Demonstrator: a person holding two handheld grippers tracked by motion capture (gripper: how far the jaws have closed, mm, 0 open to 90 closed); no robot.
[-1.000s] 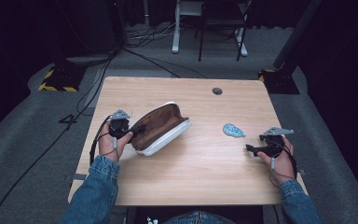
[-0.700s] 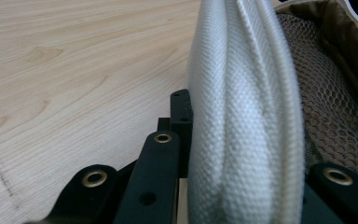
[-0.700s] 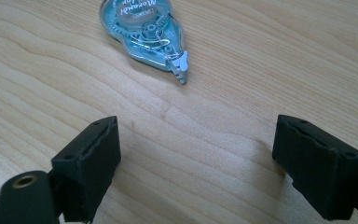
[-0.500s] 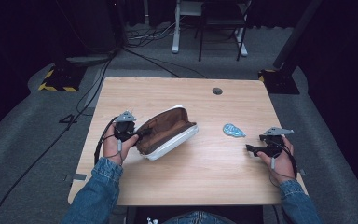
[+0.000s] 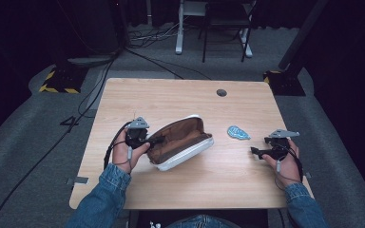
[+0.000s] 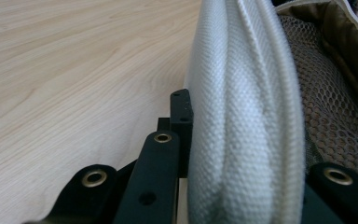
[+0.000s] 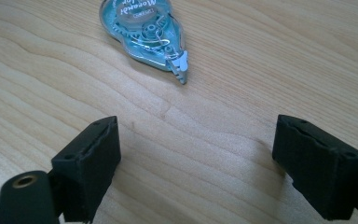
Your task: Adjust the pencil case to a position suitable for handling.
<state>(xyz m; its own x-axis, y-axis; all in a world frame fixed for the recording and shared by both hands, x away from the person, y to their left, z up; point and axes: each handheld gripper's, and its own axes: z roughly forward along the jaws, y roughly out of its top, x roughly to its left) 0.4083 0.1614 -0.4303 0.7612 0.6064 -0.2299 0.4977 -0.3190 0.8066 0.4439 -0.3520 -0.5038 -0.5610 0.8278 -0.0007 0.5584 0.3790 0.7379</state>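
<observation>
Two things are seen on the tabletop: an open pouch with white outside and brown lining, and a small blue correction tape dispenser. The pouch lies near the middle of the tabletop, and the dispenser lies flat just beside its right end, not touching it.

The left gripper is clenched on the left edge of the pouch; in the left gripper view the white woven wall is pinched between the two black jaws, with the mesh pocket visible on the inner side. The right gripper is held near the right edge of the tabletop, its jaws released and wide apart, with the dispenser lying ahead of them, its tip turned toward the camera.

Compared with one second ago, the pouch has been pulled by the left gripper toward the middle and a little nearer to the person, so its open mouth is now closer to the dispenser. The right gripper and the dispenser have not been moved. It is judged that the pouch has been placed and is held steady for filling, and that the dispenser is to be picked up next by the right gripper and put inside.
</observation>
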